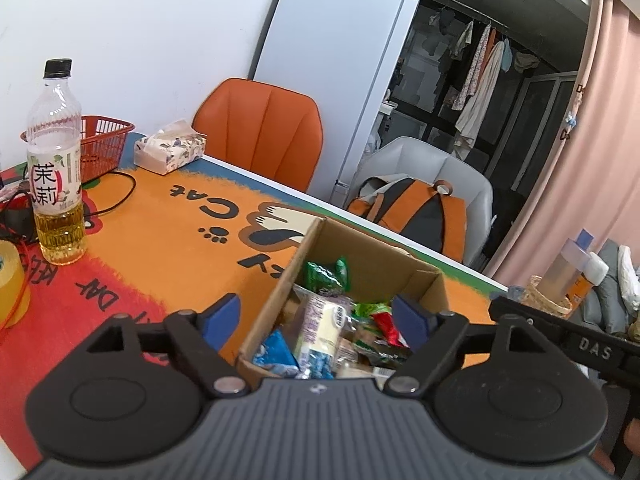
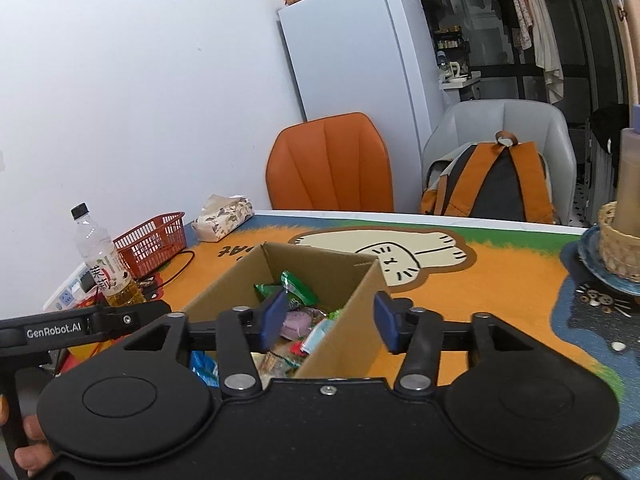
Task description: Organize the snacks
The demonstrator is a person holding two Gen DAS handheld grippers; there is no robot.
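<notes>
The left gripper [image 1: 318,318] stands open astride the left wall of the open brown cardboard box [image 1: 276,292] of wrapped snacks [image 1: 320,328] on the counter [image 1: 168,232]. The right gripper [image 2: 330,322], jaws apart and empty, straddles the box's right wall near the counter's near edge.

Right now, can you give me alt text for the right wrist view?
The open right claw straddles the right wall of a cardboard box of wrapped snacks, gripping nothing. Behind on the cat-print table: red basket, tea bottle.

Home dining corner, fridge [image 2: 360,48], hanging laundry [image 1: 480,80]
</notes>
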